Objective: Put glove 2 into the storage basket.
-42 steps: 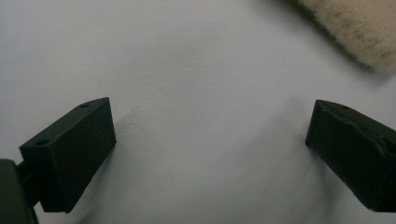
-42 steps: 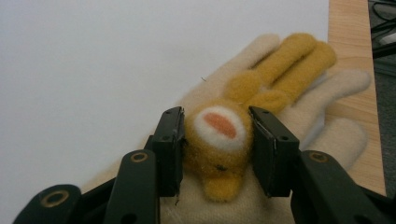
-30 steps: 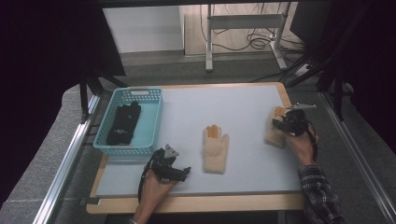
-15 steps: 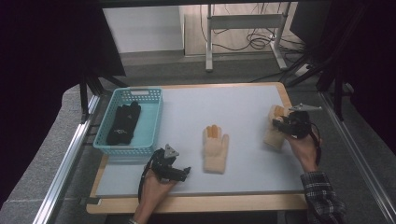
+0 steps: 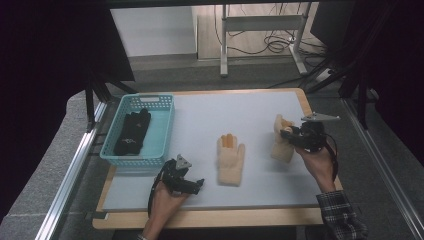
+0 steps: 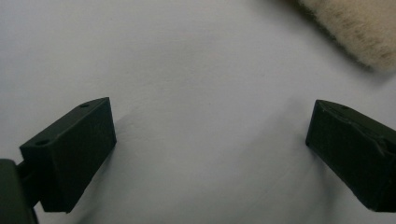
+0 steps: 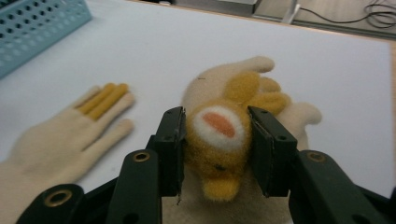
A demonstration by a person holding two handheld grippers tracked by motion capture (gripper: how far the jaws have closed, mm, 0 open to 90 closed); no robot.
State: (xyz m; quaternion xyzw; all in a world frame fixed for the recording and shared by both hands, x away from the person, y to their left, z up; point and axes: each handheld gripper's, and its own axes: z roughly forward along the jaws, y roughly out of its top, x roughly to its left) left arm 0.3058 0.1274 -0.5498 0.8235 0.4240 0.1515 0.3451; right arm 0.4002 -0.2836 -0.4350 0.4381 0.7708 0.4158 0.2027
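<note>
Two cream woolly gloves lie on the white table top. One glove (image 5: 231,159) (image 7: 60,135), with orange-yellow fingertips, lies flat in the middle. The other glove (image 5: 281,146) (image 7: 285,114) is at the right. My right gripper (image 5: 287,134) (image 7: 217,140) is shut on that glove's fuzzy yellow-orange part (image 7: 219,128), and its jaws press it from both sides. My left gripper (image 5: 198,184) (image 6: 210,140) rests low over the bare table near the front edge, left of the middle glove. It is open wide with nothing between its jaws, and a glove edge (image 6: 355,28) lies just ahead.
A light blue plastic basket (image 5: 165,127) (image 7: 32,28) stands at the table's left with a pair of black gloves (image 5: 131,132) in it. The wooden table edge (image 5: 210,217) runs along the front. A metal stand and cables are on the floor beyond the table.
My right hand has shifted a little to the left and risen, carrying the yellow-orange part of the right glove with it. The left gripper and the middle glove have stayed put.
</note>
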